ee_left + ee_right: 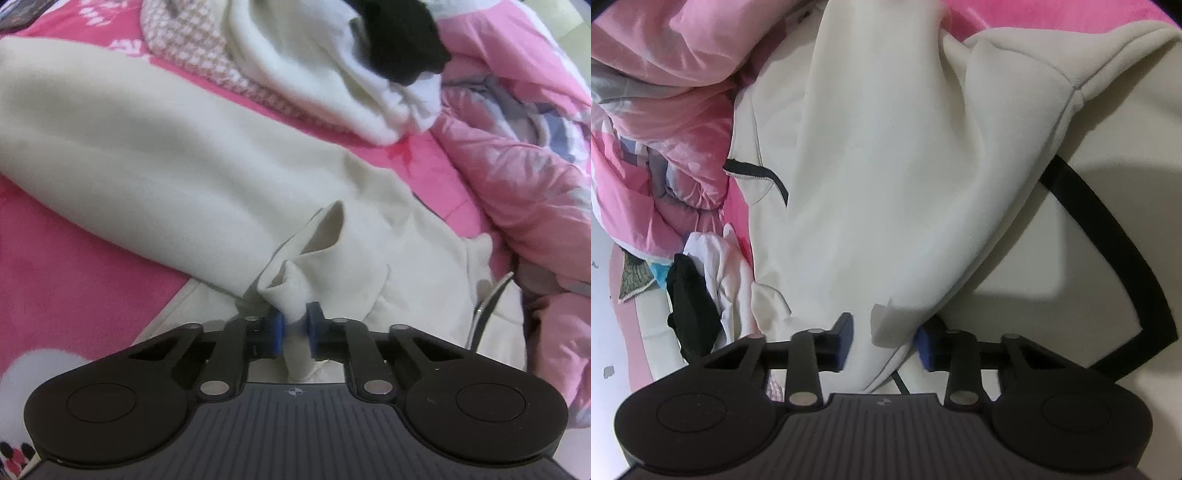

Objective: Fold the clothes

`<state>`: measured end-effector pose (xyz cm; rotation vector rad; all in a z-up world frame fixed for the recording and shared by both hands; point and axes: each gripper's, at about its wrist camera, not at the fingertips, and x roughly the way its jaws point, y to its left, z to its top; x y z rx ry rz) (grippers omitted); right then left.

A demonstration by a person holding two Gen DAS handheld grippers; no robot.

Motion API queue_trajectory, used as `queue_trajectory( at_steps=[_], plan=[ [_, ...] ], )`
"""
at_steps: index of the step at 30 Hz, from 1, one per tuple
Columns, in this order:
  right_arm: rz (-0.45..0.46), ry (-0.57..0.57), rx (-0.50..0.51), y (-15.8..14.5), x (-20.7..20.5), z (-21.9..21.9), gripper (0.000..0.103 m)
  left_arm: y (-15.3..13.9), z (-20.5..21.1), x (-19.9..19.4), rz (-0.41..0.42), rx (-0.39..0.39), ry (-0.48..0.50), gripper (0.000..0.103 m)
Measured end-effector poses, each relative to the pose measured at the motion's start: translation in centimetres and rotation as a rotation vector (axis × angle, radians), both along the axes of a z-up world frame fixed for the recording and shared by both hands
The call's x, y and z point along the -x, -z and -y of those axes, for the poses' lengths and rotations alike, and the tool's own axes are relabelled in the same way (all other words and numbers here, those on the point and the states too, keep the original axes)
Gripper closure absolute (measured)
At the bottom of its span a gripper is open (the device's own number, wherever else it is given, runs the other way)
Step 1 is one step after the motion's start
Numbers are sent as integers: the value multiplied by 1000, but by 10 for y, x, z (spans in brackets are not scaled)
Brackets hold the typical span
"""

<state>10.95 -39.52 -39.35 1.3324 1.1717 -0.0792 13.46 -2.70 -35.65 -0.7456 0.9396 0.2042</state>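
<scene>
Both grippers pinch the cream hoodie [155,147] spread on the pink bedsheet [74,280]: left gripper [296,328] clamps a bunched edge, right gripper [882,341] a hanging corner. Crumpled pink quilt [517,177] crowds one side.

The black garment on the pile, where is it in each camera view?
Left wrist: black garment at top, right of centre, on white clothes.
Right wrist: black garment at lower left, beside white clothes.
Shared landmark: crumpled pink quilt.
</scene>
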Motion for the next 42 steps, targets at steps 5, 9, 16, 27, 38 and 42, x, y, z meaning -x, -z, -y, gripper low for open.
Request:
queue_trajectory(
  at_steps=[5,9,16,27,38,42],
  plan=[
    [20,-13,50,-8,2,-1,85,-13,-4,6,44,5,5,97],
    [36,-26,69,-15,4,-2,87,-24,-6,15,62,7,-8,97],
    [46,-68,81,-23,6,-8,87,-24,-15,33,44,-2,-47,97],
    [36,-111,102,-22,10,-13,87,-18,-20,48,17,-31,-70,97],
    [45,-272,187,-26,7,-18,84,0,-15,57,-39,-96,-57,93],
    [109,-416,289,-39,10,-23,80,-4,-15,58,-49,-122,-8,81]
  ],
)
